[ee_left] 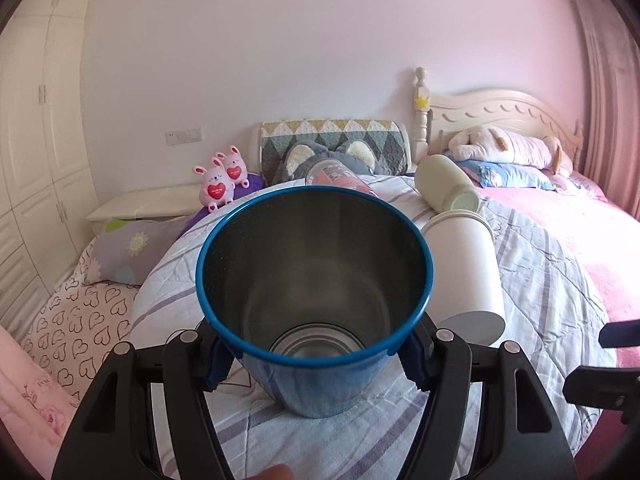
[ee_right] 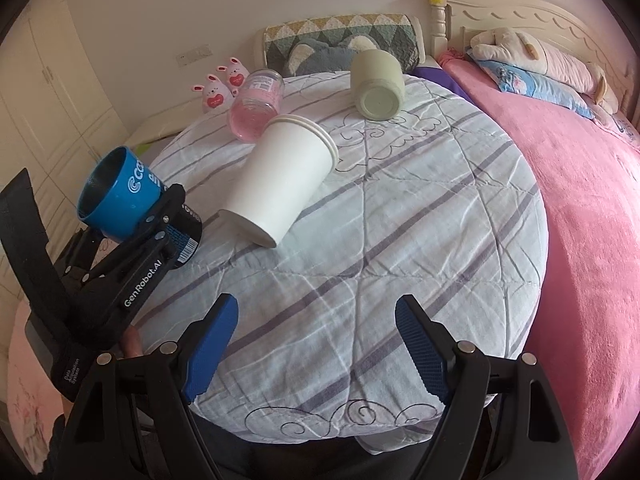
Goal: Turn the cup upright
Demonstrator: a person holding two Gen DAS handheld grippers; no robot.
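My left gripper (ee_left: 316, 360) is shut on a blue metal cup (ee_left: 316, 288), its open mouth tilted toward the camera. In the right wrist view the blue cup (ee_right: 120, 196) sits in the left gripper (ee_right: 168, 220) at the table's left edge, tilted up and left, its base near the cloth. A white paper cup (ee_right: 280, 176) lies on its side in the middle. A pink glass jar (ee_right: 256, 104) and a pale green cup (ee_right: 378, 84) lie on their sides at the back. My right gripper (ee_right: 316, 344) is open and empty above the front of the table.
The round table (ee_right: 400, 260) has a quilted, striped white cloth. A bed with a pink blanket (ee_right: 592, 220) runs along the right. Two pink bunny toys (ee_right: 220, 88) and a quilted cushion (ee_right: 340, 36) stand behind the table. A wardrobe (ee_left: 32, 140) is at the left.
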